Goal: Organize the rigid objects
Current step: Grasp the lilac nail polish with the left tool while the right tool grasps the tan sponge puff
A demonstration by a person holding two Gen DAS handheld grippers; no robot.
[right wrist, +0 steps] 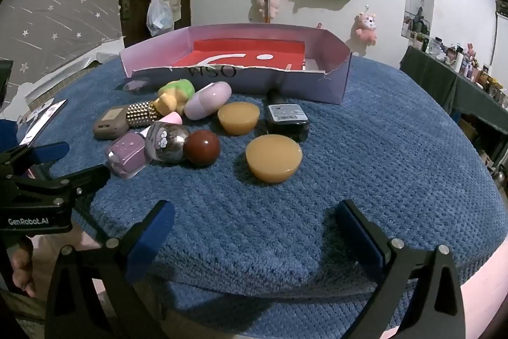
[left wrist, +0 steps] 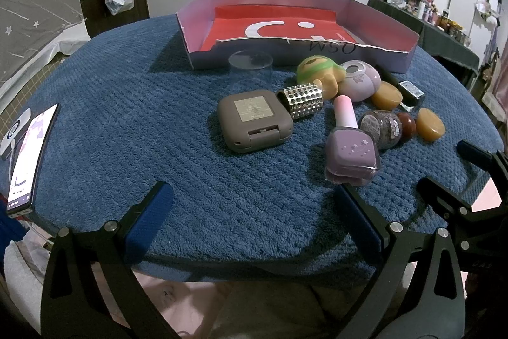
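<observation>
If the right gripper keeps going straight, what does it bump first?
Probably the bare blue mat; it points downward. Just beyond lies the nearer yellow puck, though depth is hard to judge.

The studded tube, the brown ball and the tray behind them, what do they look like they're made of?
Studded tube: probably metal or metallised plastic; shiny silver, rows of raised studs.
Brown ball: maybe polished stone or glazed wood; smooth and glossy with a highlight.
Tray: cardboard, matte; its front wall is torn and ragged.
</observation>
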